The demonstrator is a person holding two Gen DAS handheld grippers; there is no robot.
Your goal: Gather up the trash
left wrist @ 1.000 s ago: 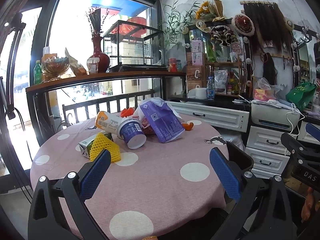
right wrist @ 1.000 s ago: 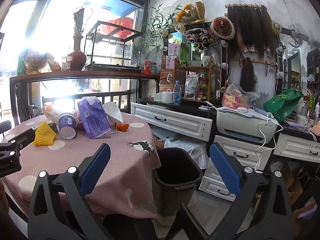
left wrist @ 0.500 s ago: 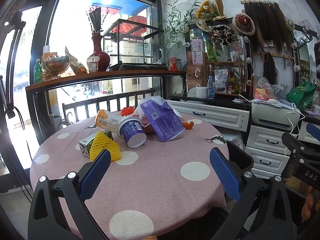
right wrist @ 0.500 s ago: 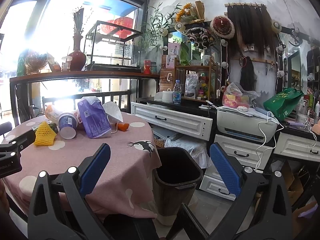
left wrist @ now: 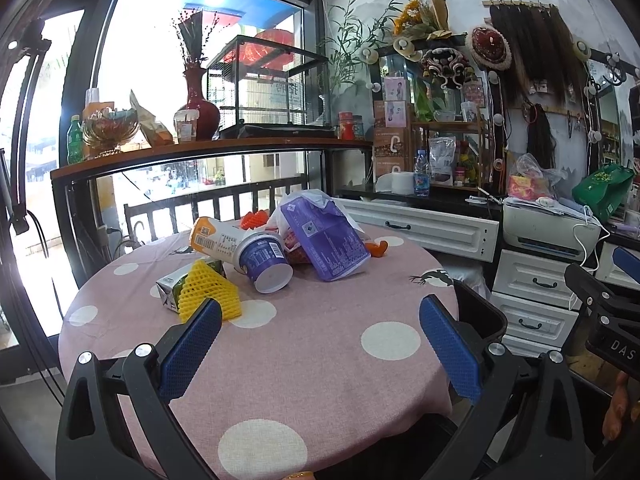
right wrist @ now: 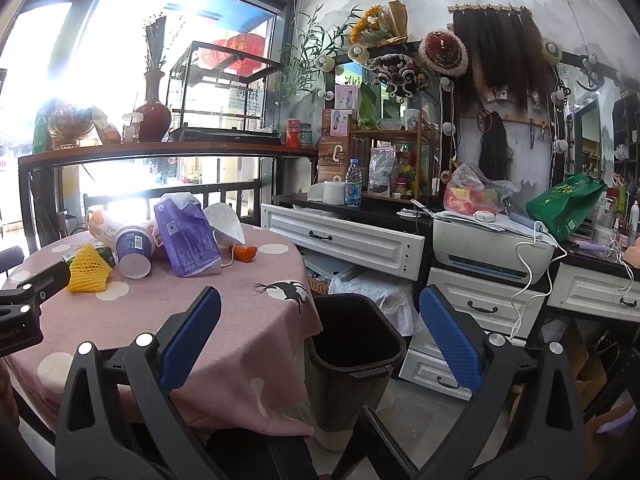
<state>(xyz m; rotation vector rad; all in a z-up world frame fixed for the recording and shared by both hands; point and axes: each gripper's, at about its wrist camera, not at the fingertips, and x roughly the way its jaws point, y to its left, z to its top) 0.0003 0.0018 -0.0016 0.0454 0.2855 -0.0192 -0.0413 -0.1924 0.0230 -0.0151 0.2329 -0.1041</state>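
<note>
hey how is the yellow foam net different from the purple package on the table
The yellow foam net is a small open mesh bunched into a peak; the purple package is a larger, flat, printed pack. The net sits at the near left end of the pile against a small carton; the package leans at the right end. Both lie untouched on the pink table.

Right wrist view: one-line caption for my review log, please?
Open right gripper hovers over the empty black bin beside the pink polka-dot table, where a trash pile lies untouched.

Both hand-held grippers, left [left wrist: 320, 344] and right [right wrist: 320, 344], gape wide.
</note>
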